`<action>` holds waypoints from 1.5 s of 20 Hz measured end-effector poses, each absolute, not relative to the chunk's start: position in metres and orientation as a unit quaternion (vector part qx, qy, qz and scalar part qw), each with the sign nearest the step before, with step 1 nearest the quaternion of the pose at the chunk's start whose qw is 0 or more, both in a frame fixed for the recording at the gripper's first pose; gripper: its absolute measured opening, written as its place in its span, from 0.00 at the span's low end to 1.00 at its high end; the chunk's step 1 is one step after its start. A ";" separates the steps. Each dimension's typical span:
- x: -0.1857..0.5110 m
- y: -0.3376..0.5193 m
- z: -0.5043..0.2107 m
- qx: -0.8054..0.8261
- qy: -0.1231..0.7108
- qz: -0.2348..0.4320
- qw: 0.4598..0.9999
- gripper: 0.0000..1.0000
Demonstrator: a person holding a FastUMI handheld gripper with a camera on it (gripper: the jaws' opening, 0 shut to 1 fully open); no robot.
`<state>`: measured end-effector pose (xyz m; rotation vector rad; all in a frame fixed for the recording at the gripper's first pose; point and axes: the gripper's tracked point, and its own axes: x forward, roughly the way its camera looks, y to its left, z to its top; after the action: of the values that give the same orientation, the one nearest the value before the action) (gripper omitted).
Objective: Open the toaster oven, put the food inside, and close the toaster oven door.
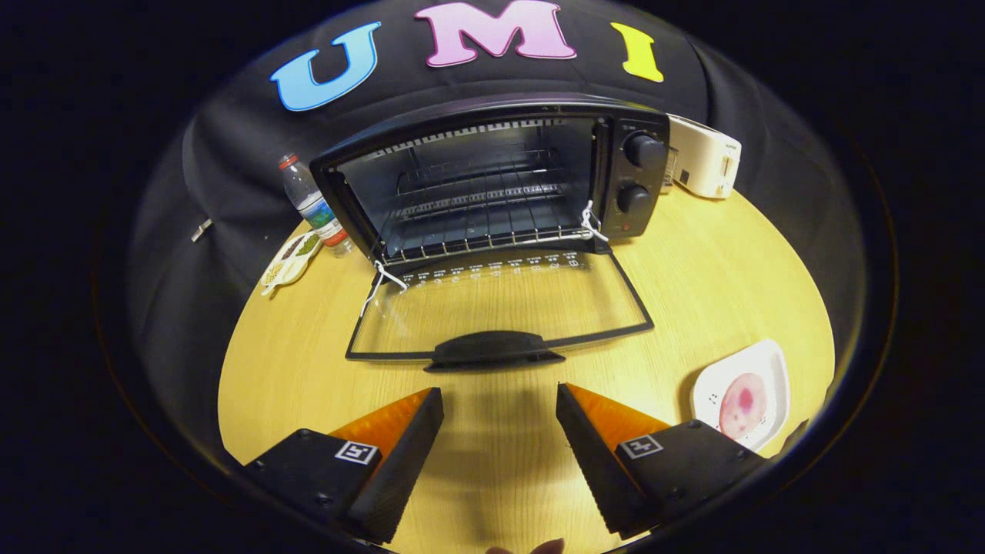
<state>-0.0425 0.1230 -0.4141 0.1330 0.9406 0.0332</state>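
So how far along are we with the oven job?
Done: the oven door lies folded down flat on the table, rack bare. In hand: nothing; the tongs are open just short of the door handle. Left: pick the food off its plate right of the tongs, load it, shut the door.

A round pale wooden table (grain running lengthwise) stands against the booth's black cloth wall.

A row of small white numerals runs along the hinge edge of the toaster oven's lowered glass door, too small to read. Square black-and-white coded markers sit on both tongs, which stand apart.
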 end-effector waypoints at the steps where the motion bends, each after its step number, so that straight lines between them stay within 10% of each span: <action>1: -0.051 0.118 -0.404 0.070 0.468 0.022 0.880 0.98; 11: -0.101 -0.050 -0.332 0.035 0.598 0.020 0.800 0.98; 26: -0.093 -0.201 -0.446 0.030 0.683 -0.031 0.729 0.99; 30: -0.093 -0.195 -0.458 0.040 0.692 -0.010 0.721 0.58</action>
<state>-0.0935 -0.1946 -0.4581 0.0890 1.5286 -0.0223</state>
